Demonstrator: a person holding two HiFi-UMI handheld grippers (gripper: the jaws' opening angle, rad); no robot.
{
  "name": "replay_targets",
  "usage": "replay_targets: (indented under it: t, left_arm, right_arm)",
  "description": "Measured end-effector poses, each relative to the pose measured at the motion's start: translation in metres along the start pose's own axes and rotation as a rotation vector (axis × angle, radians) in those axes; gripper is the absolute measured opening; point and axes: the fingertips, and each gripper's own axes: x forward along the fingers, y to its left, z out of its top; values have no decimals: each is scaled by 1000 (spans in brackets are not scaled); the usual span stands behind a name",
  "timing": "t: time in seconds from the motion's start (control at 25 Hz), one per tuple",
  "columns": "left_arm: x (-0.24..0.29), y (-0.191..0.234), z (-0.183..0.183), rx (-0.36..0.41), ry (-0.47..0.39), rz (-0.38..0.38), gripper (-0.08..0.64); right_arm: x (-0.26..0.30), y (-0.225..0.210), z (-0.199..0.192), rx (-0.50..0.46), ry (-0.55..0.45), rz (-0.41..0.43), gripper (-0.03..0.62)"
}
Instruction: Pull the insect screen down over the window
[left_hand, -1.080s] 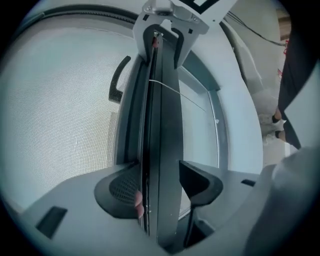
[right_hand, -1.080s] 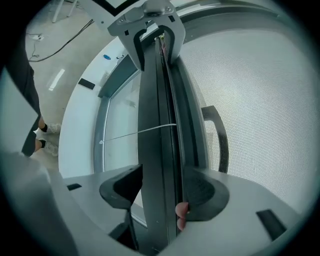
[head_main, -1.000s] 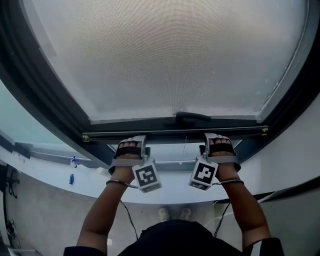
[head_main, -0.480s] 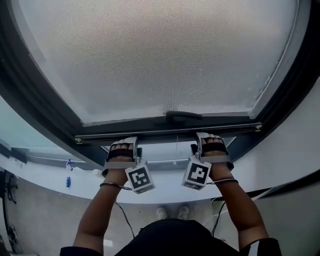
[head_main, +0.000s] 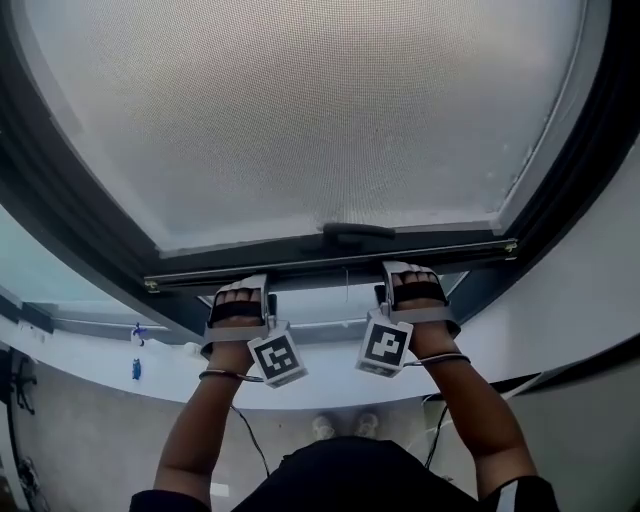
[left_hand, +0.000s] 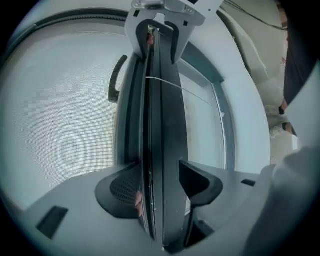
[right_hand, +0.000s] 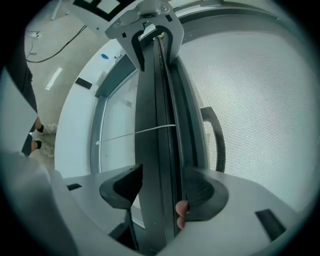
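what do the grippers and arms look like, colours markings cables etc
The left hand-held gripper and right hand-held gripper each have a light grey body, black pads and a black strap. Each carries a white cube with black square markers. Thin dark cables trail from each. The forearms are bare below dark short sleeves.

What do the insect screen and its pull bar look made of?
The insect screen is a fine woven mesh, pale grey and matte. Its tiny grid shows. It is likely fibreglass or polyester, but the look can't settle which. The pull bar is a dark rigid profile with straight grooves and a soft sheen, probably coated aluminium, possibly plastic. The handle is black and smooth, likely moulded plastic.
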Motion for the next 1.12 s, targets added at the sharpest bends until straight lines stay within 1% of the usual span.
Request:
replay_targets:
  t: [0.04,0.16,0.24,0.4,0.52,0.68,0.8,0.96,1.12]
  left_arm:
    - [0,0,1,-6,4,-12,232]
    - [-4,0,1,-43,2,-94,232]
    - [-4,1,1,-35,1,-102,232]
    - [-3,-3,2,-38,3,-89,232]
    - [-3,-3,2,-34,-4,-68,232]
    - [-3,-10,2,-38,-7,-60,232]
    - [3,-8,2,-34,4,-26,239]
    - [4,-8,4,-71,3,-31,239]
    - [7,-5,4,-59,2,35,238]
  right_arm:
    - [0,-1,0,-2,2,-1,242]
    - [-3,-2,0,-3,-6,20,241]
    - [-4,0,0,6,-20,27,241]
    - [-3,5,-1,27,-29,32,241]
    - [-4,5,0,38,-44,20,241]
    - [-4,13,-2,23,-34,25,241]
    - [1,13,-3,21,-33,21,245]
    - [1,10,-1,1,-31,9,244]
    - [5,9,-5,3,-29,-29,244]
